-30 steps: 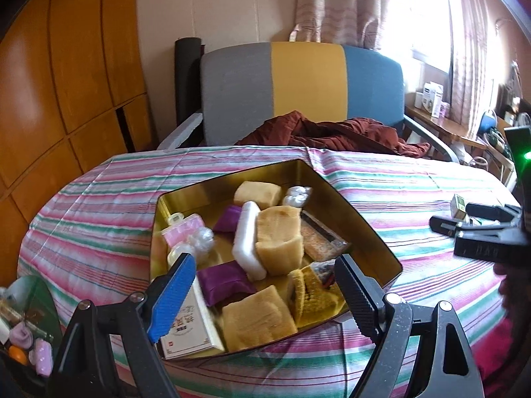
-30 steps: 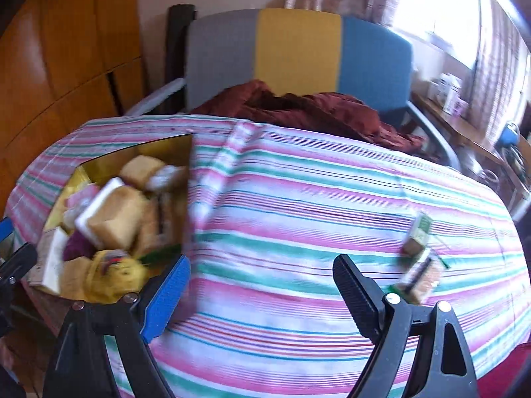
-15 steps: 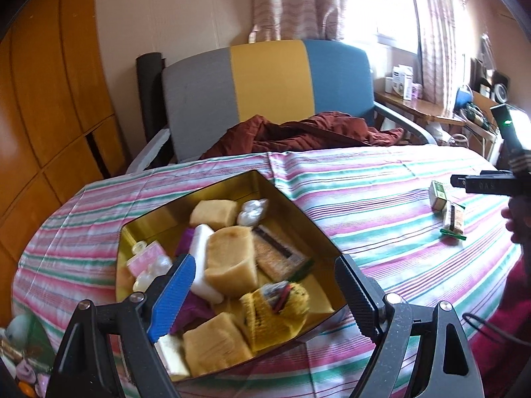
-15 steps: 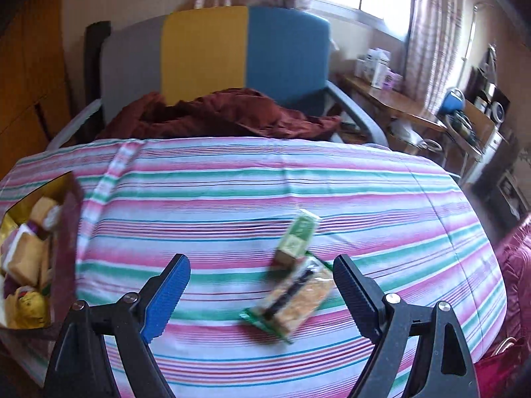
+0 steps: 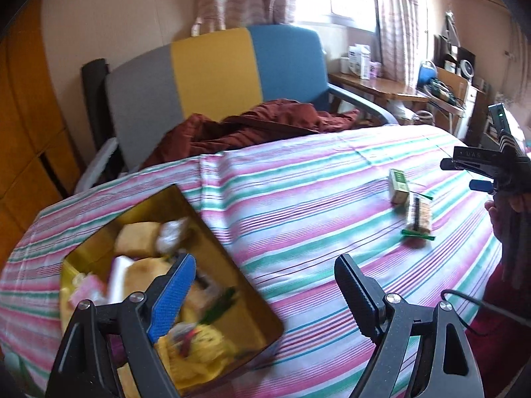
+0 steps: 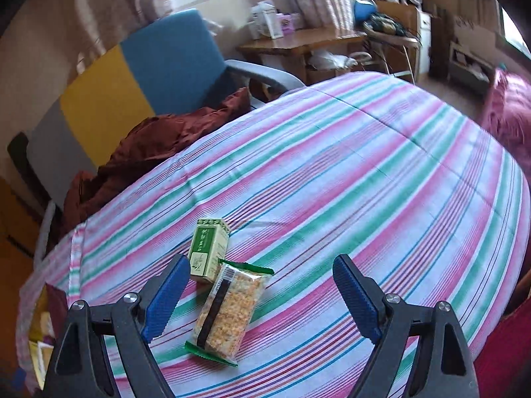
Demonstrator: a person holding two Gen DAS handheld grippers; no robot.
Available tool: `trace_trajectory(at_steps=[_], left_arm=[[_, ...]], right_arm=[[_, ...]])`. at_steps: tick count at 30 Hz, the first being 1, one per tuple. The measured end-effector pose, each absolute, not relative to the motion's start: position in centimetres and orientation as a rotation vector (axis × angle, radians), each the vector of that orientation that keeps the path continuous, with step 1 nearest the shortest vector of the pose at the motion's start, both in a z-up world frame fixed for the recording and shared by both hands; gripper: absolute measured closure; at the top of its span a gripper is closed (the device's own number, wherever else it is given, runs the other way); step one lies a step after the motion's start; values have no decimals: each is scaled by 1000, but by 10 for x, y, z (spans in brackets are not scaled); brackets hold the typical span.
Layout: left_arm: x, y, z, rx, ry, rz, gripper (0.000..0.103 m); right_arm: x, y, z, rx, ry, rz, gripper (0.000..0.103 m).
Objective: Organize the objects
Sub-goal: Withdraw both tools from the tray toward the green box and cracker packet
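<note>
Right wrist view, clear-wrapped crumbly snack bar [image 6: 230,311], green box [image 6: 208,254] touching

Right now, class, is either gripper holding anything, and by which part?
Nothing is held. The left gripper is open above the gold tin's edge; the right gripper is open over the cracker packet and green box, gripping neither.
</note>
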State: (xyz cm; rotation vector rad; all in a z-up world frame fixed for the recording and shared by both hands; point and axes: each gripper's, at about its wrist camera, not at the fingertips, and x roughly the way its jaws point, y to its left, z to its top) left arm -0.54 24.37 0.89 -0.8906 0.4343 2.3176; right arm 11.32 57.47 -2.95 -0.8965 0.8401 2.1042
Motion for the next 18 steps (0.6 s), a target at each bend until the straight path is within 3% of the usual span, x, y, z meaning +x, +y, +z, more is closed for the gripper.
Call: trace_trajectory(at_steps=[10, 18], left_arm=[[-20, 334, -4, -938, 433, 2131, 17], [-23, 419, -17, -932, 459, 1974, 28]], right_arm=[[126, 587, -37, -864, 987, 2073, 14], [130, 593, -40, -840, 1074, 2092, 14]])
